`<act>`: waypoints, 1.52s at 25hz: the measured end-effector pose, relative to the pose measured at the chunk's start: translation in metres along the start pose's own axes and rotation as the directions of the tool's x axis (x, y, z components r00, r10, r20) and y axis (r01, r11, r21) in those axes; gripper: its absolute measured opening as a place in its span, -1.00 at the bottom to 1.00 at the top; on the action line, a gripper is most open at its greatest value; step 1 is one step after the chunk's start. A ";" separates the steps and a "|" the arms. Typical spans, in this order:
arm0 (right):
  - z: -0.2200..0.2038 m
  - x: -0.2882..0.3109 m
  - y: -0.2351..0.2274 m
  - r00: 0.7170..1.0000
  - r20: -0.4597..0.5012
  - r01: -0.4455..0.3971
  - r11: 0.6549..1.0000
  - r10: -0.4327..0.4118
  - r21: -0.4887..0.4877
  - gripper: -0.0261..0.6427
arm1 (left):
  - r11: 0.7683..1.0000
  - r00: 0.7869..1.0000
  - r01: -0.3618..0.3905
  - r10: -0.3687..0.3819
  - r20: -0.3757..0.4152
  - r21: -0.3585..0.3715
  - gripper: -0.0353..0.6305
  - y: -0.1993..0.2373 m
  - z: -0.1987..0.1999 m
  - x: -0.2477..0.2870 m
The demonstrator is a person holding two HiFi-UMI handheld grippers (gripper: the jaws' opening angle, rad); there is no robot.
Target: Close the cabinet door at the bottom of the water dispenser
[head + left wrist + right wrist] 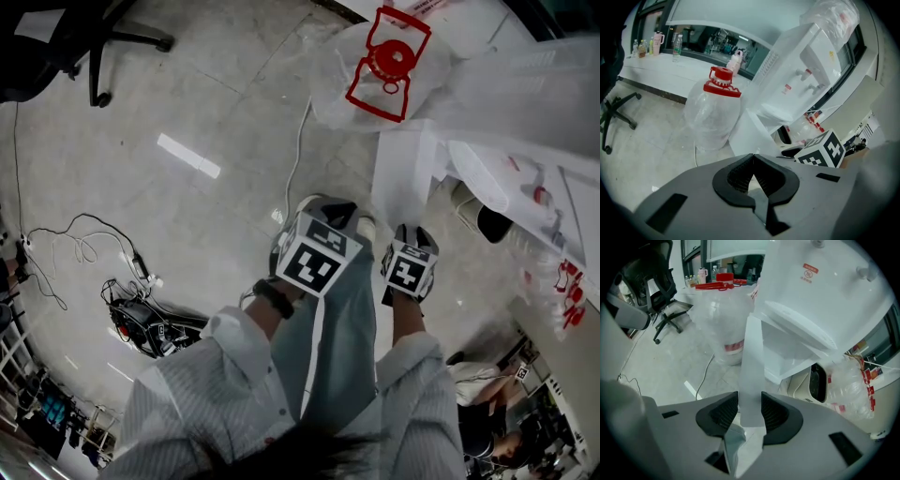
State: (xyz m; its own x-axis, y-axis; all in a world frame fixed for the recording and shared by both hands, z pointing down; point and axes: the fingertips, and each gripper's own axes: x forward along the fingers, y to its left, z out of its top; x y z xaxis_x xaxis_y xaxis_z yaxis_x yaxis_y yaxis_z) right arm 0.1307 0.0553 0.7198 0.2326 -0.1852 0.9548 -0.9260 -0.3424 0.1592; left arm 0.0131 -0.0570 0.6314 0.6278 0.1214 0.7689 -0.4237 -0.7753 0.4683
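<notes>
The left gripper [753, 158] has its black ribbed pads [740, 176] pressed together on nothing. The right gripper [750, 411] stands spread, with the thin white edge of the cabinet door [752, 357] upright between its jaws. The flat, smooth door hangs open at the foot of the glossy white water dispenser [825, 291], whose red label [810, 272] is too small to read. Beyond, a clear rounded plastic jug [712, 112] with a red cap [722, 82] stands on the polished floor [187, 94].
</notes>
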 end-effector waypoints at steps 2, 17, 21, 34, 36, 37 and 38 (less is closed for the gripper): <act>-0.001 0.001 -0.005 1.000 0.000 0.006 1.000 -0.006 0.010 -0.47 | 1.000 1.000 -0.009 0.009 0.002 -0.008 -0.86 0.001 -0.001 0.001; -0.009 0.012 -0.085 1.000 -0.001 0.001 0.999 -0.001 -0.040 -0.47 | 0.989 0.991 -0.081 0.093 0.095 -0.126 -0.86 -0.040 0.025 0.022; -0.012 0.018 -0.115 1.000 -0.009 0.020 1.000 -0.020 -0.017 -0.47 | 0.987 0.990 -0.079 0.094 0.106 -0.139 -0.86 -0.058 0.029 0.035; -0.021 0.028 -0.170 1.000 0.005 0.010 0.998 -0.011 0.054 -0.47 | 0.980 0.986 -0.099 0.120 0.116 -0.170 -0.86 -0.091 0.027 0.064; -0.018 0.031 -0.176 1.000 0.011 0.004 0.998 -0.005 0.060 -0.47 | 0.977 0.984 -0.100 0.124 0.124 -0.186 -0.86 -0.094 0.028 0.068; -0.017 0.032 -0.179 1.000 0.012 0.002 0.998 -0.003 0.059 -0.47 | 0.976 0.983 -0.102 0.128 0.129 -0.195 -0.86 -0.096 0.028 0.070; -0.016 0.033 -0.182 1.000 0.013 0.001 0.998 -0.002 0.057 -0.47 | 0.974 0.982 -0.104 0.132 0.134 -0.203 -0.86 -0.097 0.027 0.072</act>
State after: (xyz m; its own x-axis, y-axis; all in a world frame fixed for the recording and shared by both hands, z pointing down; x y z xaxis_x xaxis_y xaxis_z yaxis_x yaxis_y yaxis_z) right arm 0.3025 0.1259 0.7265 0.2381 -0.1965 0.9512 -0.9072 -0.3947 0.1456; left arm 0.1171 0.0100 0.6291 0.6478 -0.0663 0.7589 -0.6103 -0.6414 0.4649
